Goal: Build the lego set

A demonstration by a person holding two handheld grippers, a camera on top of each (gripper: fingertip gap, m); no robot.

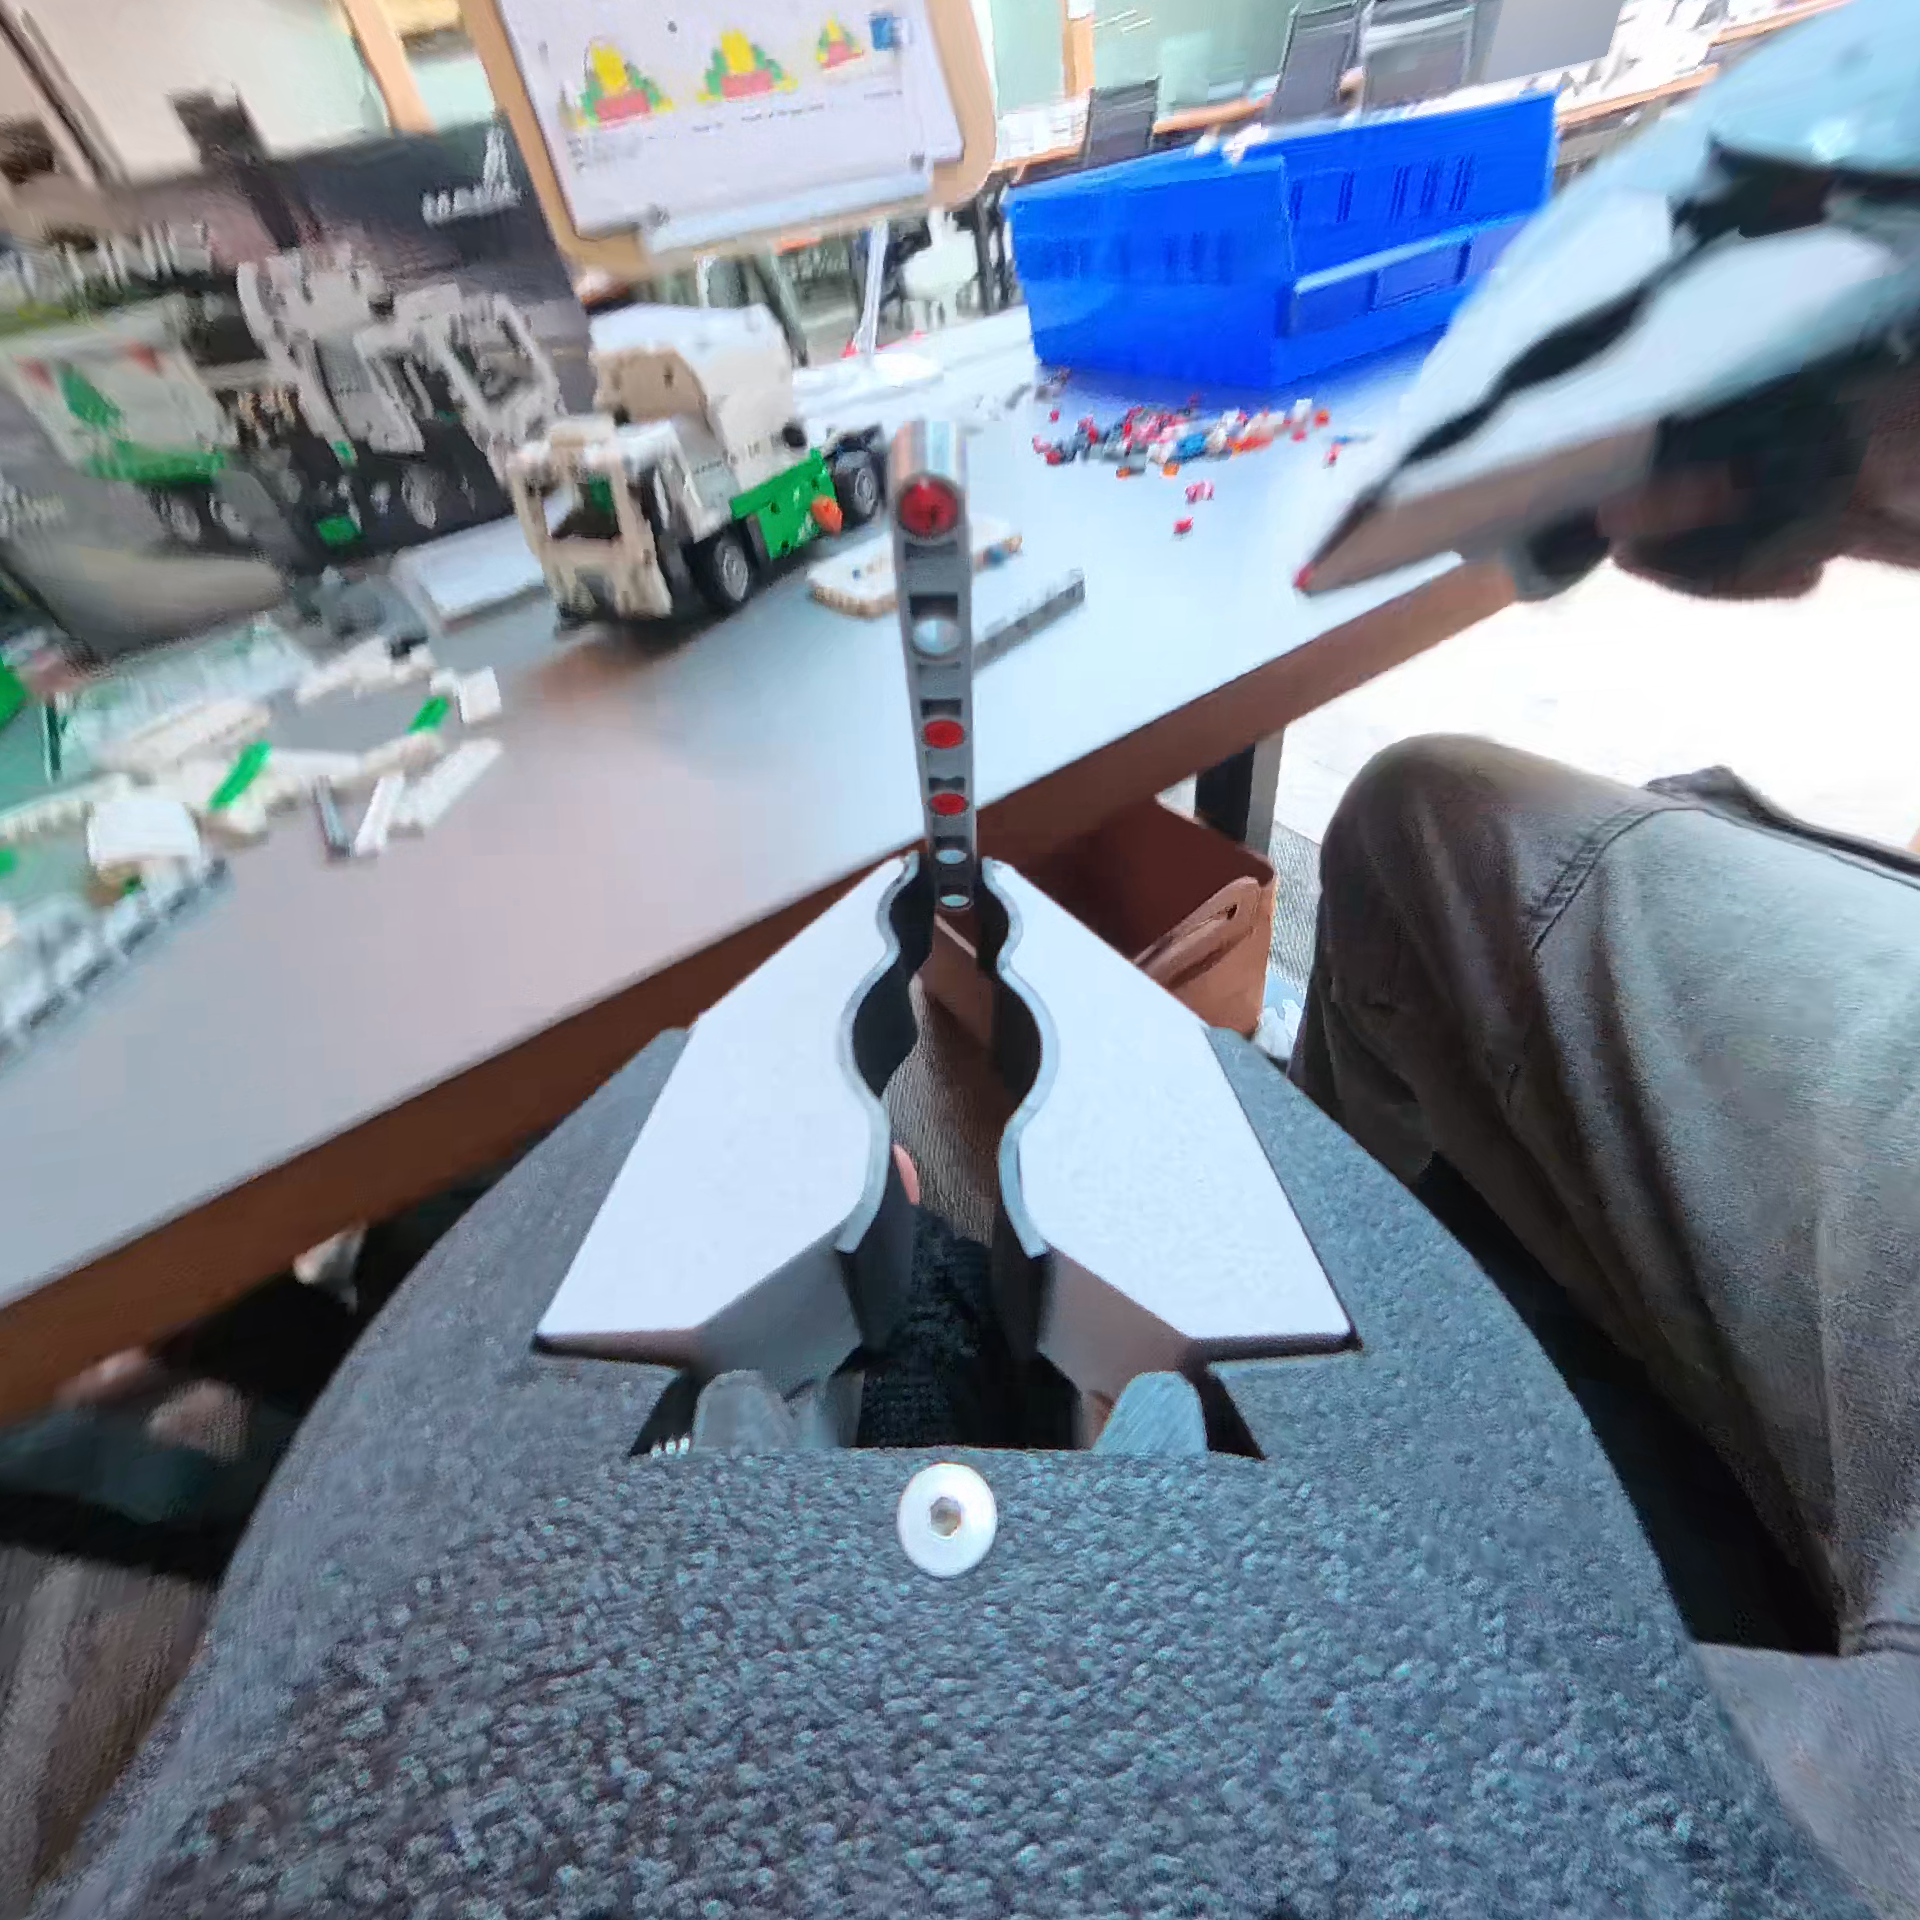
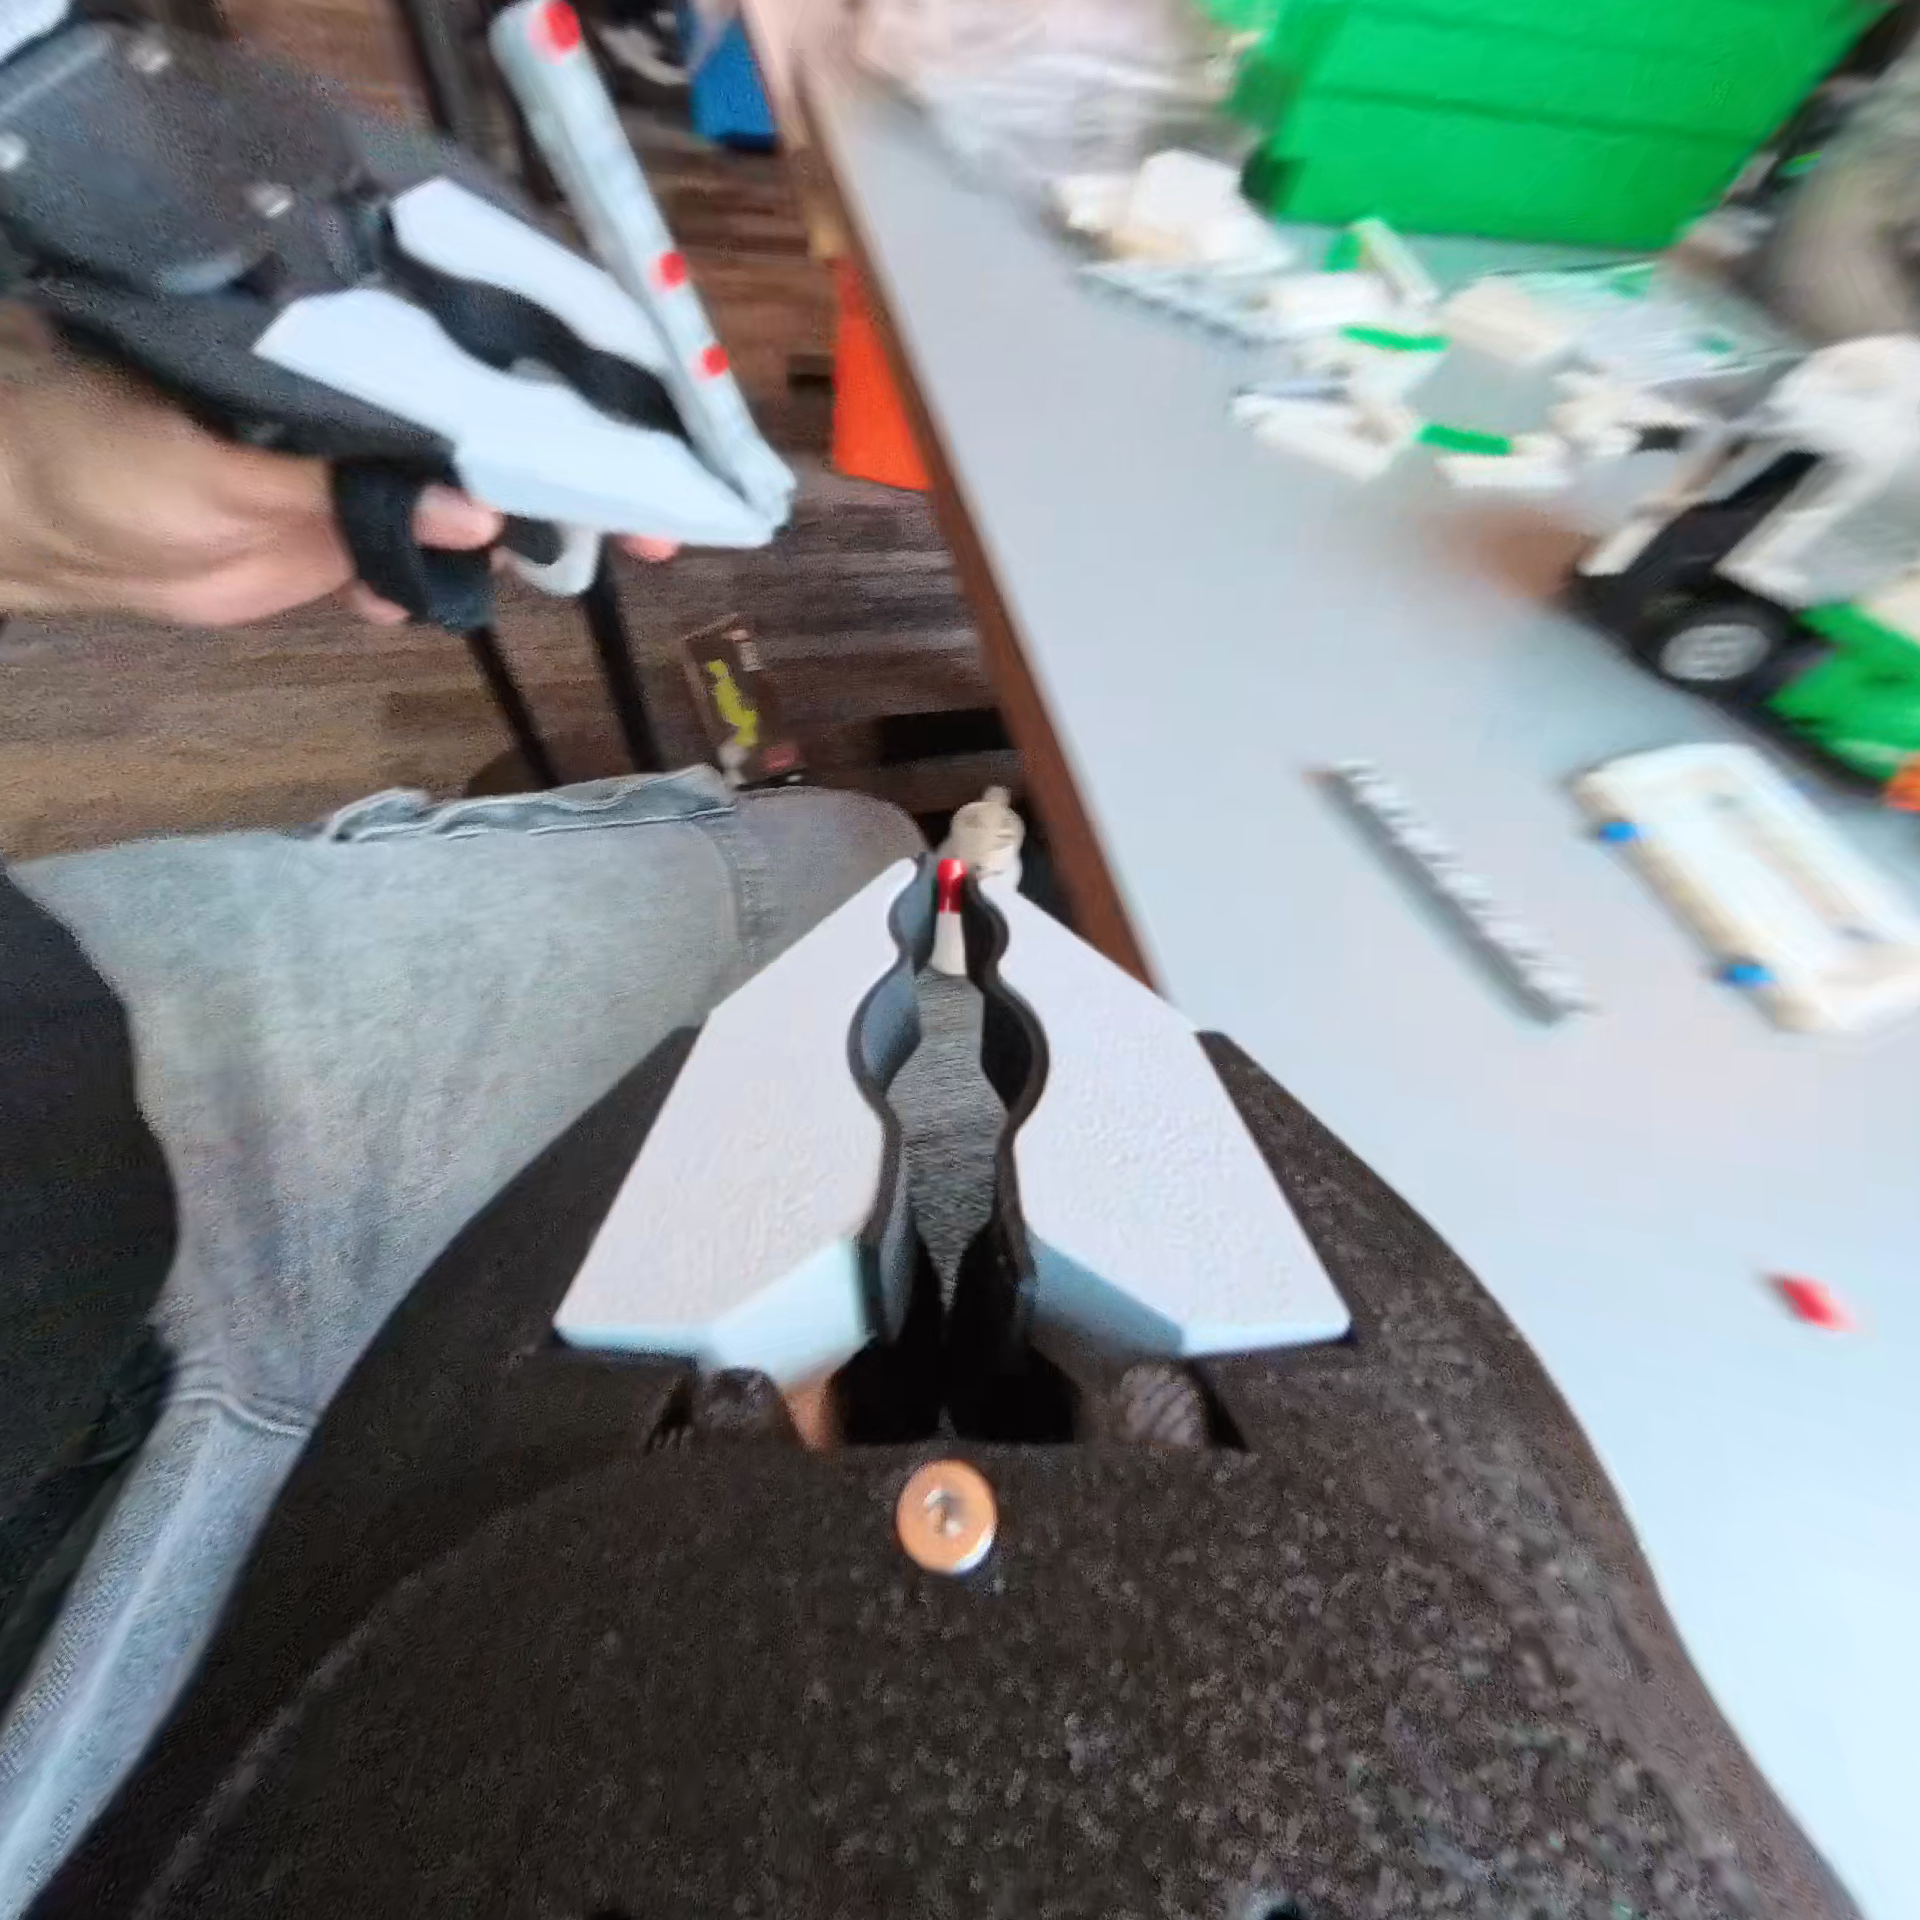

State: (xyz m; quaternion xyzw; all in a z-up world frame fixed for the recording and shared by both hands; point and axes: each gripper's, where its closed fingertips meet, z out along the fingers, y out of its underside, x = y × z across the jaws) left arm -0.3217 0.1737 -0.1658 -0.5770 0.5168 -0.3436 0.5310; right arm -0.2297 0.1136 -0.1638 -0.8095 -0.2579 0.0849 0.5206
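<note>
— Two tools, what does each pinch?
— Left hand-held gripper (image 1: 951, 894) clamps the grey beam (image 1: 935, 665) by its end, off the bench (image 1: 644, 831) edge, nearer than the truck (image 1: 675, 488). Right hand-held gripper (image 2: 951, 894) squeezes a small red pin (image 2: 948, 883).

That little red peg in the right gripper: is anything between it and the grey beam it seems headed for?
Nothing visible. The red peg sits pinched in the right gripper, and only open air separates it from the grey beam held up by the left gripper.
</note>
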